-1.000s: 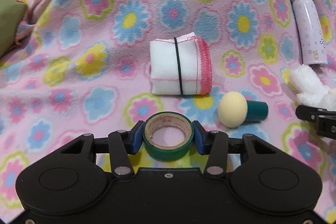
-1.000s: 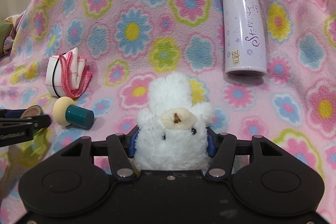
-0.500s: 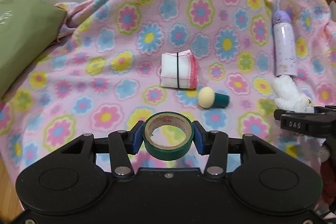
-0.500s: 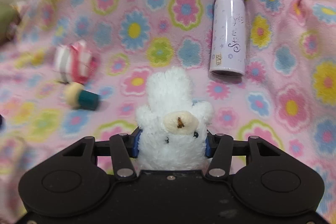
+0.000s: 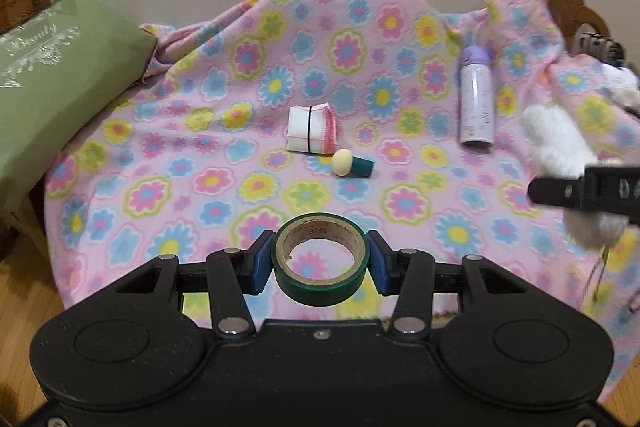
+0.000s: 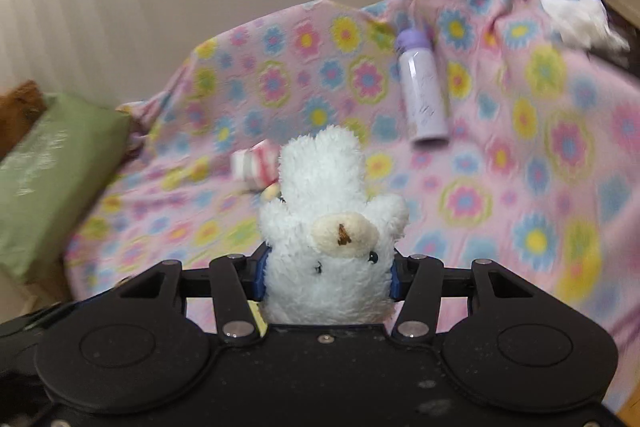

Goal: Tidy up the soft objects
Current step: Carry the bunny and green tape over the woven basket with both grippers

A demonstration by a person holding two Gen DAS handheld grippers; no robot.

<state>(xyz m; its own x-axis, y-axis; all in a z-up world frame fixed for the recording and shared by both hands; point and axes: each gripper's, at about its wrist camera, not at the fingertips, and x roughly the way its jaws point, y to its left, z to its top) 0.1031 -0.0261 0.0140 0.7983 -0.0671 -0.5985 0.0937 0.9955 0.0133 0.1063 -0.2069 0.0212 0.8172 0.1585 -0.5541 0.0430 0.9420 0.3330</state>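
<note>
The left gripper [image 5: 319,263] pinches a green tape roll [image 5: 319,259]; the right gripper [image 6: 326,269] squeezes a white plush toy [image 6: 328,227], hiding its lower body. Farther, blurred, a folded cloth [image 6: 254,167] sits half-hidden on the flowered blanket [image 5: 200,147].

Soft even indoor light, no glare, faint shadows, fisheye bending and dark corners, left view mostly sharp, right view motion-blurred across the blanket [image 6: 520,155], plush [image 6: 332,227] crisper
</note>
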